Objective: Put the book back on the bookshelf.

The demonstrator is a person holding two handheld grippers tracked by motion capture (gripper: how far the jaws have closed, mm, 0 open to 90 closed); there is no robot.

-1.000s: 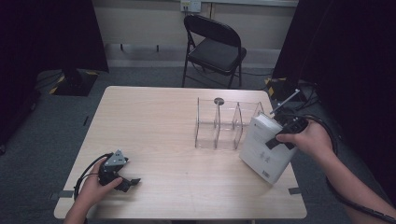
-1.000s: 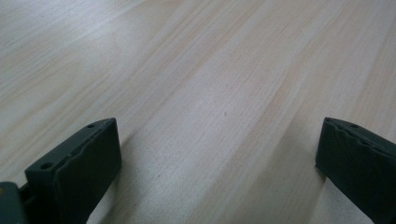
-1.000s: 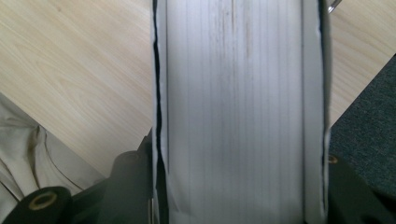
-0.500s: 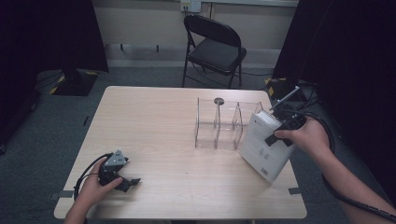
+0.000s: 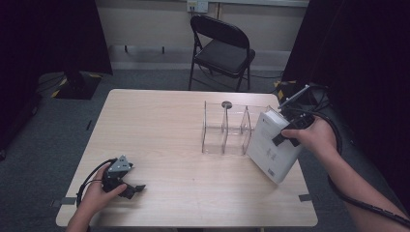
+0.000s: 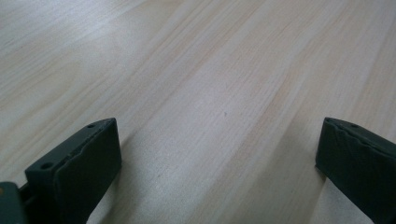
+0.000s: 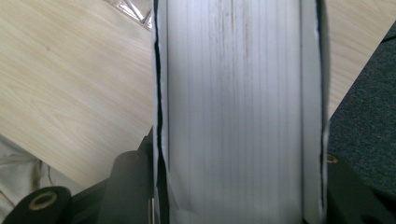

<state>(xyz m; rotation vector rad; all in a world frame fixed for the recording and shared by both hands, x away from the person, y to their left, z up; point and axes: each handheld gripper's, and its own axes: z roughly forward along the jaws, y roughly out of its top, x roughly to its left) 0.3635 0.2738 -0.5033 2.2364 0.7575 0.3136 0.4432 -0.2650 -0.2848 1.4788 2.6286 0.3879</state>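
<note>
The big wooden desk (image 5: 183, 145) fills the middle of the room, and a black folding chair (image 5: 220, 50) stands on the floor behind it. On the right half of the desk sits a clear plastic rack (image 5: 227, 128) with upright walls that split it into slots. Just to the right of the rack is a thick white book (image 5: 270, 147). It is tilted, with its low corner near the right edge of the desk and its top leaning by the rack. The right gripper (image 5: 289, 129) pinches the book from both sides, one jaw on each cover, with the pages between. The left gripper (image 5: 129, 186) rests low on the near left part of the desk, wide open, with nothing in it.
</note>
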